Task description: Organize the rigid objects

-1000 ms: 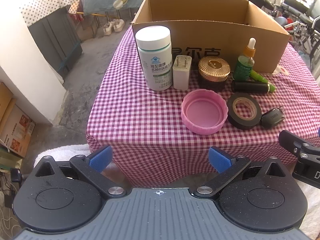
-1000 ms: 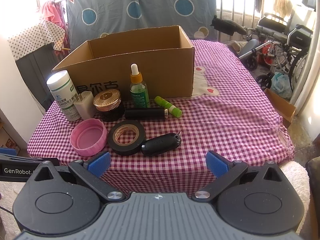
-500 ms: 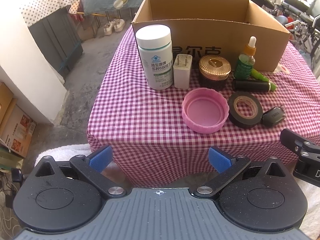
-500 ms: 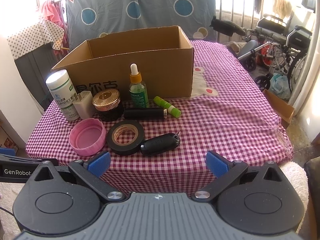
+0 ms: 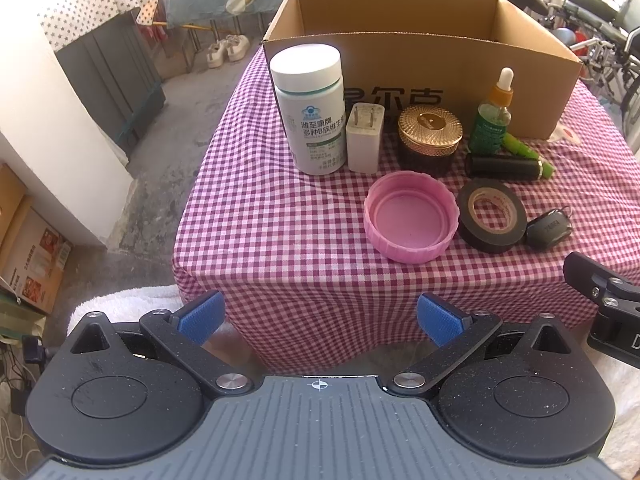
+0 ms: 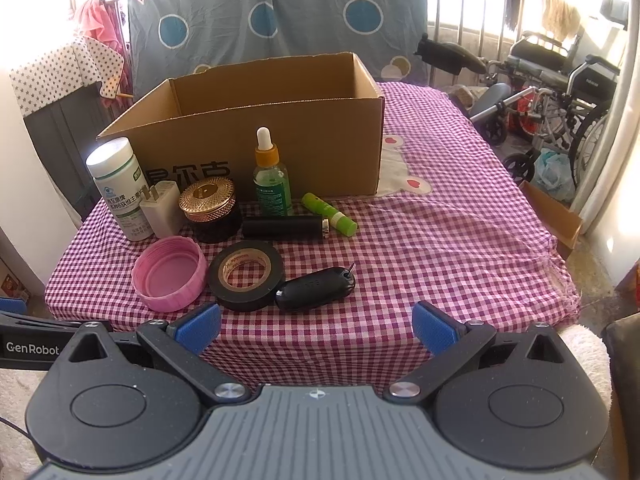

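An open cardboard box (image 5: 420, 76) (image 6: 280, 136) stands at the back of the checked table (image 6: 440, 248). In front of it are a white pill bottle (image 5: 310, 108) (image 6: 118, 188), a white charger (image 5: 365, 138), a gold-lidded jar (image 5: 430, 136) (image 6: 210, 208), a green dropper bottle (image 6: 272, 178), a black tube (image 6: 282, 229), a green stick (image 6: 330, 214), a pink lid (image 5: 410, 216) (image 6: 170, 274), a black tape roll (image 5: 491, 216) (image 6: 248, 274) and a black key fob (image 6: 316, 288). My left gripper (image 5: 318, 318) and right gripper (image 6: 316, 328) are open and empty, short of the table's front edge.
The right gripper's side shows at the right of the left wrist view (image 5: 604, 300). A grey cabinet (image 5: 108, 80) stands left of the table, wheelchairs (image 6: 560, 96) to the right, and a white towel (image 5: 120, 300) lies below the grippers.
Both views have shifted only slightly; the grippers stay open and the objects have not moved.
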Demonstrator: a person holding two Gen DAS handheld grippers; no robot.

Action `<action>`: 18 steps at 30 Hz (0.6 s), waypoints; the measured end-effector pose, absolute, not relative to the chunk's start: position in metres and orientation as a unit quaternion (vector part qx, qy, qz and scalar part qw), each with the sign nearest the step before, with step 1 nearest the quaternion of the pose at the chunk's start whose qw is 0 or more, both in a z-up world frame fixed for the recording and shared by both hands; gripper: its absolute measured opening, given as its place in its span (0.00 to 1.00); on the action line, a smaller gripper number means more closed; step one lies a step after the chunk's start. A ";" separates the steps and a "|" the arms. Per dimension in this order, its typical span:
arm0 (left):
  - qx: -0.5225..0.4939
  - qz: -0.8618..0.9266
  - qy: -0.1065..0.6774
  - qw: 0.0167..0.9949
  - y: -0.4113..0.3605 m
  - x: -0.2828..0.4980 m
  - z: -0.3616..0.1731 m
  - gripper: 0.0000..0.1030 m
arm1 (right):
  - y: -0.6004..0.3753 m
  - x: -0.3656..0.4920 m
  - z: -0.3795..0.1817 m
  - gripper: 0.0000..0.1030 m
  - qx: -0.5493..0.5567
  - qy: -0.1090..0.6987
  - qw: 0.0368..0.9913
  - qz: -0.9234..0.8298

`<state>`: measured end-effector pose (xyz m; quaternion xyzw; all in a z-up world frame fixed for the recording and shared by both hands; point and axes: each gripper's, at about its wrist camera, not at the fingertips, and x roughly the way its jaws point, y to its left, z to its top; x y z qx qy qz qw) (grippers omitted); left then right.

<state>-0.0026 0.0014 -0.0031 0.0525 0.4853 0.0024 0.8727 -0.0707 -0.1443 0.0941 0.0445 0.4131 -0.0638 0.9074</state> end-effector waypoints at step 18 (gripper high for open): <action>0.017 -0.097 0.446 0.890 -0.007 -0.007 0.003 1.00 | -0.179 -0.072 0.095 1.00 0.104 0.392 0.912 -0.065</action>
